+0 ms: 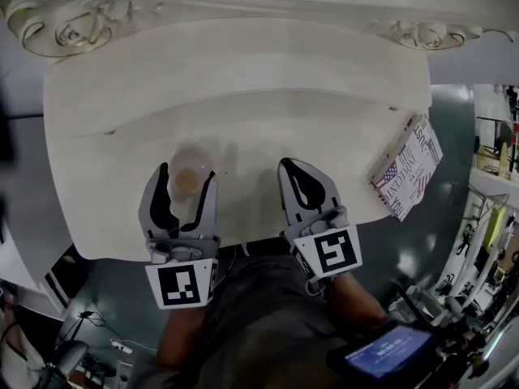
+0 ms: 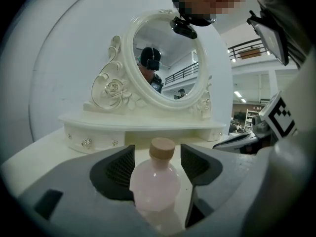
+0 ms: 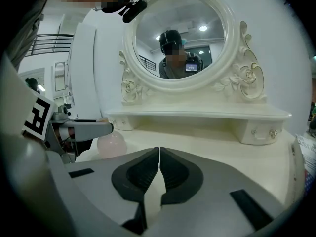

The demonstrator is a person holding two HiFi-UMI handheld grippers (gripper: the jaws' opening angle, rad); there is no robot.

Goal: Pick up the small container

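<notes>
The small container is a round, pale pink bottle with a tan cap, standing upright on the white dressing table near its front edge. My left gripper is open with one jaw on each side of it. In the left gripper view the bottle stands between the dark pads with a gap showing on its right side. My right gripper is shut and empty, resting over the table to the right of the bottle. In the right gripper view the bottle shows at left, beside a left gripper finger.
An oval mirror in an ornate white frame stands on a raised shelf with small drawers at the table's back. A printed box overhangs the table's right edge. A lit screen is below right, off the table.
</notes>
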